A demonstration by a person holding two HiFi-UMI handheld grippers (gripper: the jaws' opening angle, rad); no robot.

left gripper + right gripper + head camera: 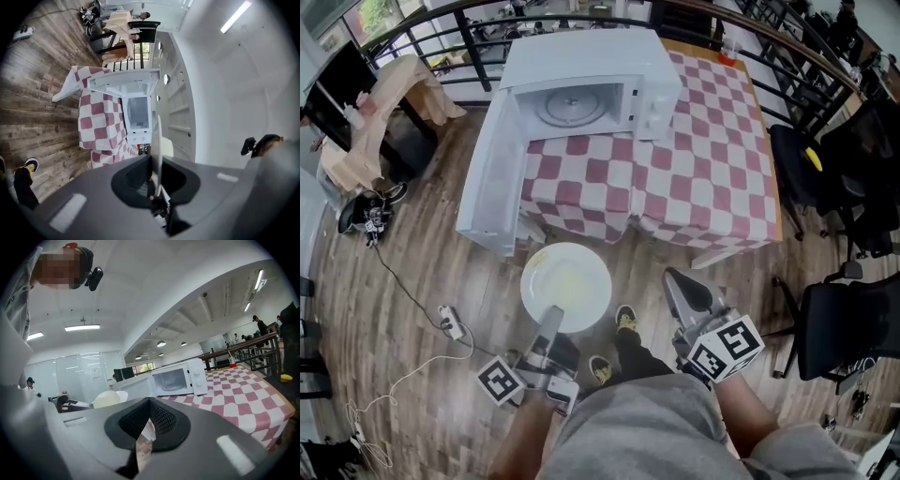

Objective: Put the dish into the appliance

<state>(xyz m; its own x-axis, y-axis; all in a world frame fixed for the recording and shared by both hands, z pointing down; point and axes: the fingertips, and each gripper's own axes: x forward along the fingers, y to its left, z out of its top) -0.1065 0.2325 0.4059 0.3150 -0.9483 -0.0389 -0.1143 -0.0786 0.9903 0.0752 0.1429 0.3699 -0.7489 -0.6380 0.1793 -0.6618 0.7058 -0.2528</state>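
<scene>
1. Head view shows the dish [565,286], a round white plate, held out flat over the wooden floor [412,272]. It sits just short of the table's near edge and below the open microwave door [492,178].
2. Left gripper [551,317] is clamped on the dish's near rim. In the left gripper view the plate [158,140] appears edge-on, a thin white line running up from between the two jaws, which are drawn in narrow on it.
3. Right gripper [673,277] hangs to the right of the dish and apart from it. Its jaws are brought together at the tip, and the right gripper view shows nothing between them.
4. The white microwave [591,80] stands at the far left corner of the table. Its door is swung fully open to the left and hangs past the table edge, and the glass turntable [575,105] is visible inside the cavity.
5. A red-and-white checked cloth [712,187] covers the table and drapes over its near side.
6. Below the dish, the person's shoes [625,319] stand on the floor. A white power strip [450,323] with its cable lies to the left.
7. A black chair [848,328] stands to the right, well clear of both grippers.
</scene>
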